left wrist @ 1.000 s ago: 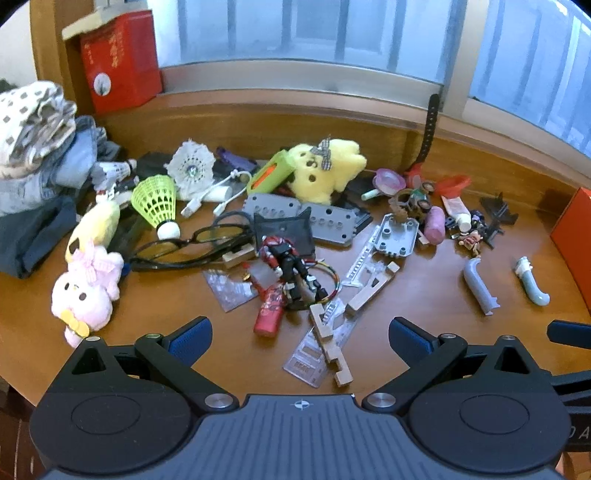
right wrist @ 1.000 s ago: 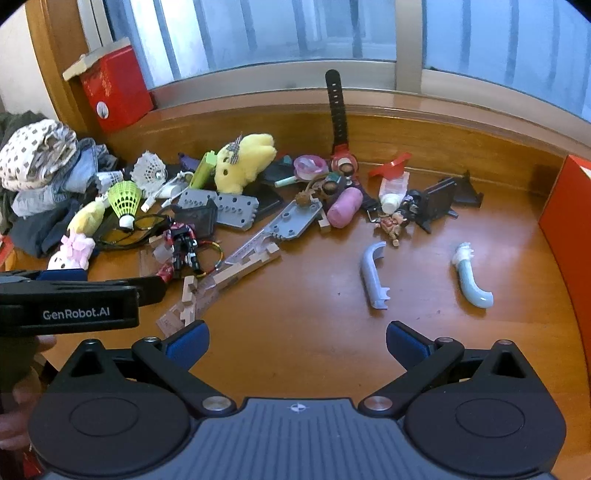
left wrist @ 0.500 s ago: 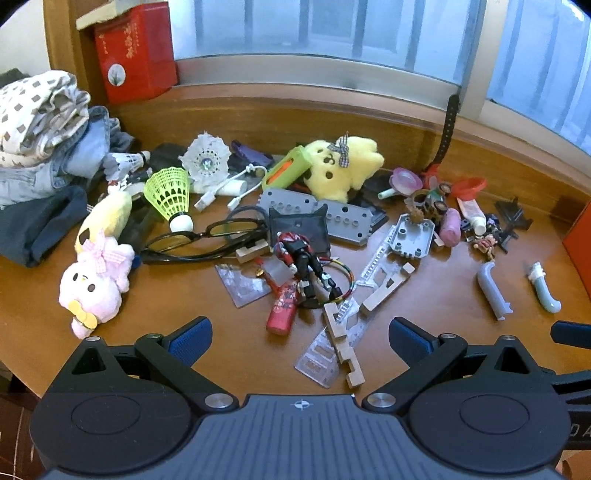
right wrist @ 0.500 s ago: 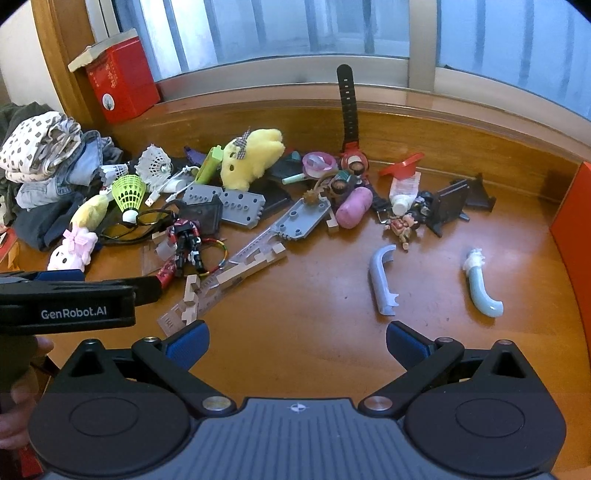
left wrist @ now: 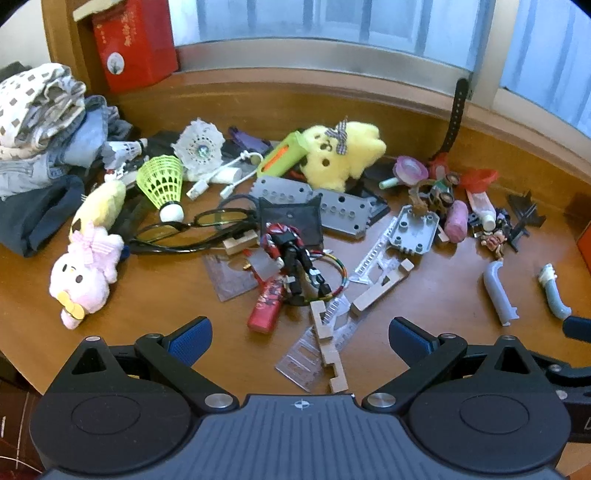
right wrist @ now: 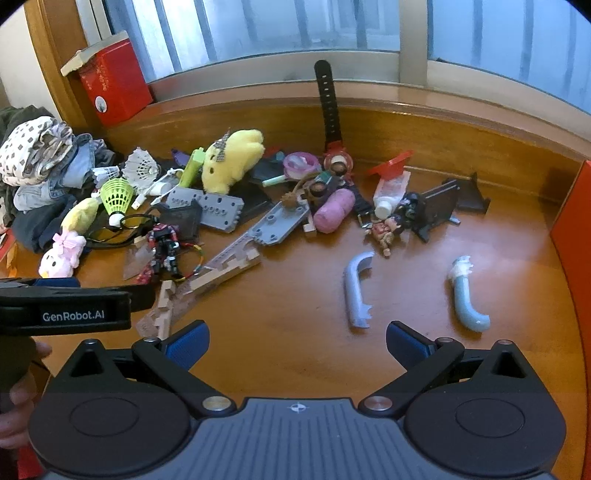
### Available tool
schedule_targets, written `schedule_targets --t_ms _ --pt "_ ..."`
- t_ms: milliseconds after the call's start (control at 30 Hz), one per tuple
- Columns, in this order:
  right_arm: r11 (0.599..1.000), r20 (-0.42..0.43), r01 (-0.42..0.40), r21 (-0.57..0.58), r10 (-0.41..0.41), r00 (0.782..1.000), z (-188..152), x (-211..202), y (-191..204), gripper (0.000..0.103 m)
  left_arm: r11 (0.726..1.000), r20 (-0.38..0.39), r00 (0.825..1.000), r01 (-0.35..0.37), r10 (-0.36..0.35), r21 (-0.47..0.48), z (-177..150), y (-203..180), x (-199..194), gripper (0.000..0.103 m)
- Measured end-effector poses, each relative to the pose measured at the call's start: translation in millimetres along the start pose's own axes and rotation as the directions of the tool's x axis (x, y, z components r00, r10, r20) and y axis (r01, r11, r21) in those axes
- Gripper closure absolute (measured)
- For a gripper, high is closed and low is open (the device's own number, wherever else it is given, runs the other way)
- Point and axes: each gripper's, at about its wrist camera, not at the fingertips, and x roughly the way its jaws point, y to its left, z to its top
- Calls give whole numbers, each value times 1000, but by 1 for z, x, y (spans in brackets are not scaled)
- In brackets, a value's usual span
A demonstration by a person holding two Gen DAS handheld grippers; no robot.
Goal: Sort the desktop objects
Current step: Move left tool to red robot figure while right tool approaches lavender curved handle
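- Curved glossy wooden desk beneath barred frosted windows.
- Red cardboard box on the sill, far left.
- Toy-and-tool clutter mid-desk.
- Left gripper, marked "GenRobot.AI", and right gripper both gape wide, empty.

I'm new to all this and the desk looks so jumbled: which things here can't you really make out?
- Red box, right wrist view: cut off by the right edge.
- Small figurine, right wrist view: too small to identify.
- Clear ruler, left wrist view: partly covered by wooden pieces.
- Black items behind the yellow plush, left wrist view: hidden by it.
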Motion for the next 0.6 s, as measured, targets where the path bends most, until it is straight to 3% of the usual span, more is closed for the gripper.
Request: schedule_targets --t_ms 200,333,467,600 --pt "995 119 29 -95 -18 993 -3 -4 0 0 1000 44 999 25 -25 7 -2 -6 1 0" --pt "997 135 1 -71 9 991 0 -2 -8 0 999 92 995 28 -31 28 -2 -12 0 0" --pt "997 74 -47 -55 51 996 3 2 -16 0 998 103 994 36 -41 45 -4 -14 5 0" --pt "999 49 -38 -21 39 998 0 6 -24 0 997 101 994 35 -42 69 -8 -18 11 0"
